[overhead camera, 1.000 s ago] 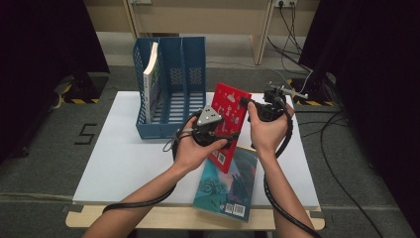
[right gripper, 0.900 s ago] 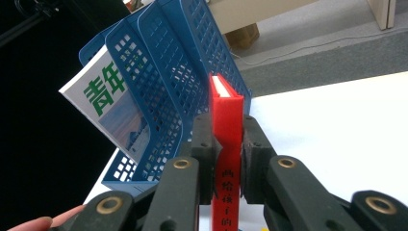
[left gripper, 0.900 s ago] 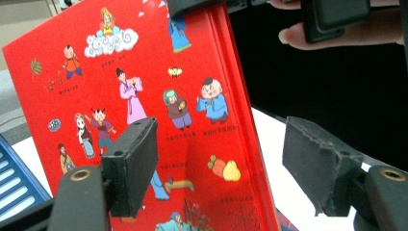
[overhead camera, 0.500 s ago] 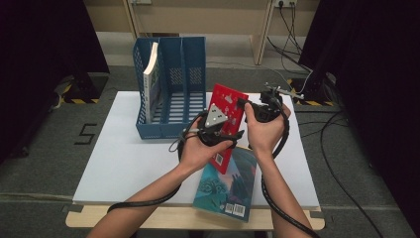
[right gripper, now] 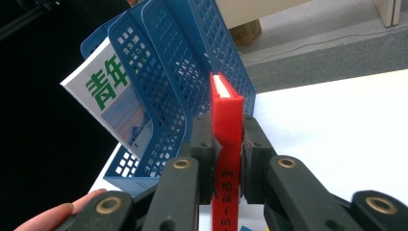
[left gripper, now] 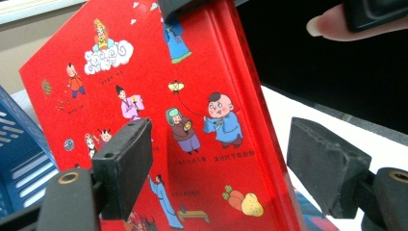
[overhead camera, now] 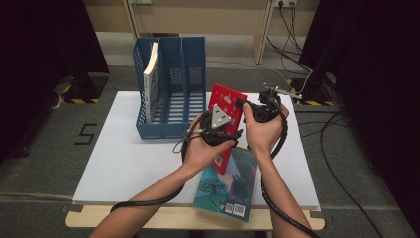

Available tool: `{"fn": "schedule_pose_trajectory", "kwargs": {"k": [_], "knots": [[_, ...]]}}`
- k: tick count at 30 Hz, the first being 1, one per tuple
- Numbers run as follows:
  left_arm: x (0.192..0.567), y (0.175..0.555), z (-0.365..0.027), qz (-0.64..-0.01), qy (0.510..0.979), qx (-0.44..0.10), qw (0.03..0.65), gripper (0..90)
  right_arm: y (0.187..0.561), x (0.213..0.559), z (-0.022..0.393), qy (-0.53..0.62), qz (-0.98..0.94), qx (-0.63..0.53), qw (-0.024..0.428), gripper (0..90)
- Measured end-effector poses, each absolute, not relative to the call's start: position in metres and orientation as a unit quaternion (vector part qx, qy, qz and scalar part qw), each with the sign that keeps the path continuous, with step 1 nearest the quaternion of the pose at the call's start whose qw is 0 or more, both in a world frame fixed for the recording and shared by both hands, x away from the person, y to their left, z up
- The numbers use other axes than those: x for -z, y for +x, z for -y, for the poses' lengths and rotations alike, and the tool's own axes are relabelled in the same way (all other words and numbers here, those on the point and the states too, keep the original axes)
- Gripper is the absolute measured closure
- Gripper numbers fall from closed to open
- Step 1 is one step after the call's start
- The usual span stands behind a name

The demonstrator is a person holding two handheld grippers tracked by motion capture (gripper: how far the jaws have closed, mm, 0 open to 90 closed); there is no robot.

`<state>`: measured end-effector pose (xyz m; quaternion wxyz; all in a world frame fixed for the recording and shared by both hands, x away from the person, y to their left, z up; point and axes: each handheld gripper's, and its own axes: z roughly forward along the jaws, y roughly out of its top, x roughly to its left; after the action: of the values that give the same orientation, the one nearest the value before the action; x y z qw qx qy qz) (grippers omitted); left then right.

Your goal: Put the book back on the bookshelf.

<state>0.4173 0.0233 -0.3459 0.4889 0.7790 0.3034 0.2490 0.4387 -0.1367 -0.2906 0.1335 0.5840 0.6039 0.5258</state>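
Note:
A red picture book [overhead camera: 227, 103] stands upright above the table, and my right gripper [overhead camera: 246, 105] is shut on its spine [right gripper: 226, 115] near the top edge. My left gripper [overhead camera: 220, 128] sits in front of the cover [left gripper: 192, 96]. Its jaws have just been opening, and the book's spine edge lies between them with a gap beside the right pad [left gripper: 327, 168]. A teal book [overhead camera: 229, 184] lies flat at the table's front edge, under the red one.
A blue file rack [overhead camera: 171, 84] with three slots stands at the back left of the white table [overhead camera: 124, 153]; a white-and-green magazine [overhead camera: 151, 74] leans in its left slot. Cables trail on the floor to the right.
My left gripper has shifted a little to the right along the red cover, and its jaws stand wider. The right gripper and the book have stayed put.

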Motion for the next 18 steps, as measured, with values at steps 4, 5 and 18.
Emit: {"fn": "schedule_pose_trajectory", "kwargs": {"k": [4, 5, 18], "knots": [[0.3460, 0.4179, -0.0223, -0.305, 0.778, -0.253, 0.487, 24.4, 0.4383, 0.2898, 0.1351, 0.584, -0.604, -0.527, 0.132, 79.8], [0.3462, 0.4180, -0.0220, -0.306, 0.778, -0.253, 0.487, 24.4, 0.4379, 0.2894, 0.1347, 0.584, -0.604, -0.526, 0.131, 79.8], [0.3475, 0.4205, -0.0193, -0.311, 0.782, -0.266, 0.471, 25.2, 0.4382, 0.2907, 0.1304, 0.581, -0.609, -0.525, 0.128, 79.7]]}}
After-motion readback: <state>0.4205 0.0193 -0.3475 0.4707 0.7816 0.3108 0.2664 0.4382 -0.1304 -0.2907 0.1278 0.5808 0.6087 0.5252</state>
